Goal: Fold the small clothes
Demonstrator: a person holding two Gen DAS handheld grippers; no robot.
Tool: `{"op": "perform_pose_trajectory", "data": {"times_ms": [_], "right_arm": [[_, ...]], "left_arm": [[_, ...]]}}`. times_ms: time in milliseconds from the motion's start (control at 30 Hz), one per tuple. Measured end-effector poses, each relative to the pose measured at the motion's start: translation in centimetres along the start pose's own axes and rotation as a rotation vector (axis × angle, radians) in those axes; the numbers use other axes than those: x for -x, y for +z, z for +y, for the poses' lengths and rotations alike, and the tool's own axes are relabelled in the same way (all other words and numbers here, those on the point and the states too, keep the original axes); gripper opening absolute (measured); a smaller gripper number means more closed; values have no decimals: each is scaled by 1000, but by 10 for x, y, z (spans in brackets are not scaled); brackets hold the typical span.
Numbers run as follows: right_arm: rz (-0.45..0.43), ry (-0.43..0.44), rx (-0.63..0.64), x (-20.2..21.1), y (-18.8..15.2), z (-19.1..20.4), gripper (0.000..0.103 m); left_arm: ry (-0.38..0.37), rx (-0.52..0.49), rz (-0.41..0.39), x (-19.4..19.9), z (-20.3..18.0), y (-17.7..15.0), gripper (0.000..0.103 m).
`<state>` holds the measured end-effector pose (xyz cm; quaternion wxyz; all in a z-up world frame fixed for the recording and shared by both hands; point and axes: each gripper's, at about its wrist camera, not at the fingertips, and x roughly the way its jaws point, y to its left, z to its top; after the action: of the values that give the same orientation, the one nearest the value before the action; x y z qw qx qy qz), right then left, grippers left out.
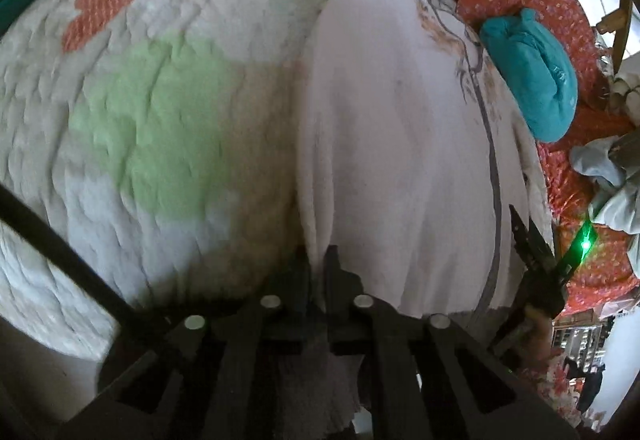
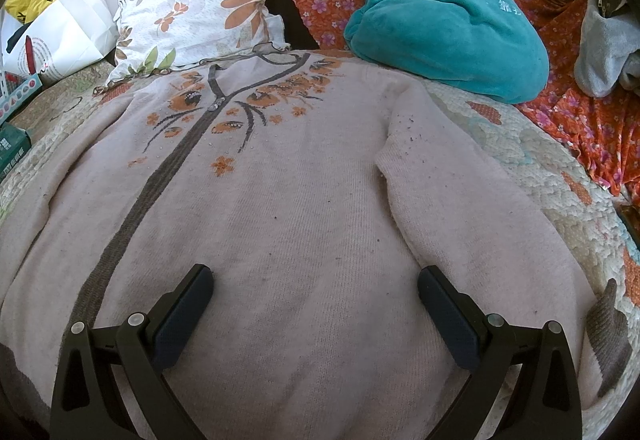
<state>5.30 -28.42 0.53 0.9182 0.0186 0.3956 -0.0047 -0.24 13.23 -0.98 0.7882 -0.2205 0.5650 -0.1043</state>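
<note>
- The pale pink cardigan lies spread flat, front up, on a quilted bedspread, its neckline at the far end and its hem near the cameras.
- A grey-brown placket runs down its front, with orange flower stitching across the chest; the sleeve on the right lies alongside the body.
- The left gripper has its jaws pressed together on a fold of the cardigan's left edge, beside the green patch of the quilt.
- The right gripper hangs over the lower middle of the cardigan with its jaws spread wide and nothing between them; whether its tips touch the knit cannot be told.
- Just beyond the right shoulder sits a teal plush bundle on an orange floral cloth.
- A leaf-print pillow lies at the far left, just behind the collar, with a white bag further left.
</note>
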Motion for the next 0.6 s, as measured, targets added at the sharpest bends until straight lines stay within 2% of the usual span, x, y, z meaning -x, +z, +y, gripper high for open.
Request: {"op": "perform_pose_trajectory", "data": {"times_ms": [167, 267, 367, 400, 433, 467, 533, 600], "right_arm": [[-1, 0, 1, 0, 0, -1, 103], [-1, 0, 1, 1, 0, -1, 103], [-1, 0, 1, 1, 1, -2, 103], [-1, -1, 1, 1, 1, -2, 103], [-1, -1, 1, 1, 0, -2, 103], [-1, -1, 1, 1, 0, -1, 103], [-1, -1, 1, 1, 1, -1, 103], [-1, -1, 1, 1, 1, -1, 103]], "left_arm": [[114, 15, -122, 35, 1, 7, 6], [272, 54, -235, 72, 22, 31, 6], [506, 147, -343, 107, 56, 63, 6], [549, 165, -357, 114, 65, 69, 7], [574, 192, -359, 120, 75, 76, 8], [567, 206, -358, 125, 80, 79, 10], [509, 211, -375, 132, 79, 77, 12], [481, 172, -376, 129, 60, 70, 33]]}}
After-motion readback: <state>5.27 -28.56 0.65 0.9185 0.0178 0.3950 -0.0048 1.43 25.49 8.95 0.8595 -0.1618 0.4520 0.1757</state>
